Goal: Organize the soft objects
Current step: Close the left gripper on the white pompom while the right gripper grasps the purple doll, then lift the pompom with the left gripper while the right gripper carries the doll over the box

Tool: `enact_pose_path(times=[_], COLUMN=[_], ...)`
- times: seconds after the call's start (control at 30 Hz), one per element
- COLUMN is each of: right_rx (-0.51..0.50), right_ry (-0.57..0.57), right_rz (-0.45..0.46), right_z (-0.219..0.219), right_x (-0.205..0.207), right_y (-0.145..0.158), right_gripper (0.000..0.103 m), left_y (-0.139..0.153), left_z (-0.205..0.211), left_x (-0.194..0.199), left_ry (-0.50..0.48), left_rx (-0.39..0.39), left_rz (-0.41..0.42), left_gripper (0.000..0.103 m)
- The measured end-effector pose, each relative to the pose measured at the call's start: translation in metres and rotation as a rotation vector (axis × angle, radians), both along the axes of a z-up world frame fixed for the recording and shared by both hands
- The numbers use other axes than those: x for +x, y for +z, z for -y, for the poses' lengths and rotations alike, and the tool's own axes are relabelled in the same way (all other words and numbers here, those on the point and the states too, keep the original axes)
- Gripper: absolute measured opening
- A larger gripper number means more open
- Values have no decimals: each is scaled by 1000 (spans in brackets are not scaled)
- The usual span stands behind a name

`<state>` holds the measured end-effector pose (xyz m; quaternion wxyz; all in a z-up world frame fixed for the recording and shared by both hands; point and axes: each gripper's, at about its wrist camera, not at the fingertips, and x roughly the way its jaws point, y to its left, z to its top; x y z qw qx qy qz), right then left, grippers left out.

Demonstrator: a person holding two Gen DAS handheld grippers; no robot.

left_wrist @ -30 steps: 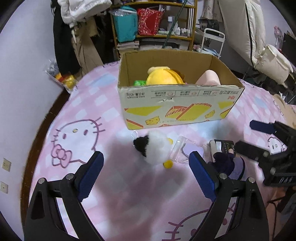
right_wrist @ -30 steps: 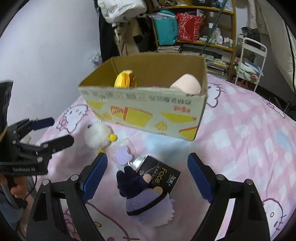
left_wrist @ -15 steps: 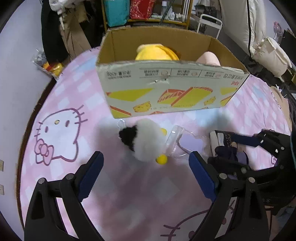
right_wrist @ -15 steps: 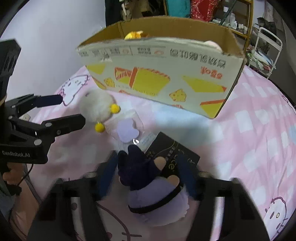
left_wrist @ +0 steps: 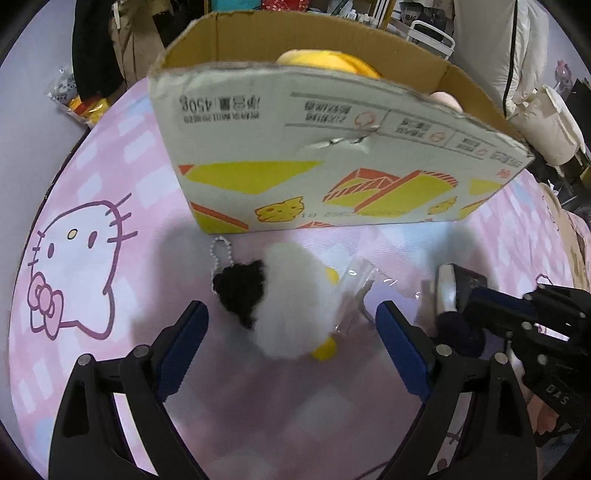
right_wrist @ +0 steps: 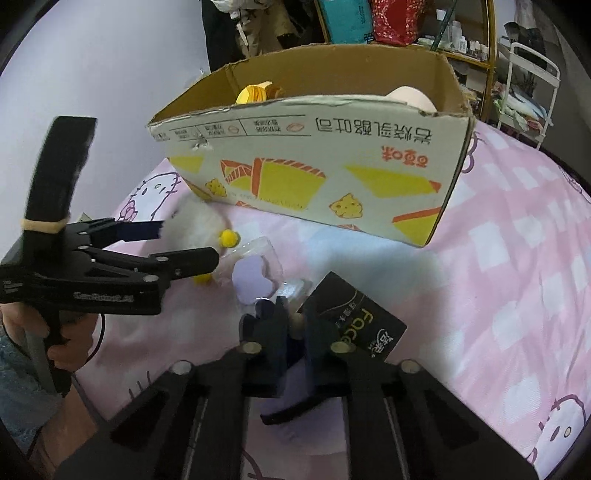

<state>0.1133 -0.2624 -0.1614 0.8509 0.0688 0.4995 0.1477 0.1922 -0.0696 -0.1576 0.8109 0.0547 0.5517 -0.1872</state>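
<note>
A fluffy white plush (left_wrist: 295, 302) with a black head and yellow feet lies on the pink sheet in front of the cardboard box (left_wrist: 332, 147). My left gripper (left_wrist: 291, 343) straddles it, jaws closing, and the pads stand clear of the fur. The right wrist view shows the same left gripper (right_wrist: 188, 245) around the white plush (right_wrist: 195, 225). My right gripper (right_wrist: 295, 332) is shut on the dark-eared purple plush (right_wrist: 258, 317). Inside the box (right_wrist: 314, 166) sit a yellow plush (left_wrist: 328, 61) and a peach one (right_wrist: 410, 98).
A clear packet with a lilac piece (right_wrist: 255, 277) and a black carton (right_wrist: 354, 325) lie between the two plushes. The pink cartoon-cat sheet (left_wrist: 74, 258) covers the bed. Behind the box stand a cluttered shelf (right_wrist: 388, 22) and a white cart (right_wrist: 528, 85).
Both grippers came down closer to the bed. The right jaws went from wide open to shut on the purple plush. The left gripper now straddles the white plush.
</note>
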Motion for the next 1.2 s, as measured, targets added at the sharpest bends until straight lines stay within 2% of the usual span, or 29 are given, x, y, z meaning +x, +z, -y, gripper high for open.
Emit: enact_pose_path(times=[0.07, 0.17, 0.23, 0.27, 0.33, 0.43, 0.5, 0.73, 1.2], right_rx=[6, 11, 8, 7, 9, 26, 44, 90, 55], right_ry=[-1, -3, -2, -1, 6, 7, 1, -28, -98], right_rz=[-8, -10, -8, -4, -5, 15, 29, 112, 327], right_z=[2, 3, -2, -2, -7, -4, -2, 4, 13], right_x=[1, 1, 1, 1, 2, 0, 0, -4, -23], right_y=[-1, -1, -2, -1, -2, 1, 4, 21, 77], right_gripper=[8, 8, 8, 8, 8, 8, 8, 8, 8], left_y=[-4, -10, -10, -11, -9, -4, 0, 21, 99], left_z=[0, 3, 5, 5, 3, -3, -9, -17, -26], left_x=[1, 2, 2, 1, 1, 0, -4, -25, -83], left_ry=[-5, -1, 2, 4, 14, 26, 30, 50, 92], left_rx=[10, 39, 58, 67, 72, 56, 29, 36, -32], left_rz=[9, 22, 45, 54, 55, 34, 28, 87, 380], left_gripper=[78, 77, 61, 58, 45, 33, 33, 33, 33])
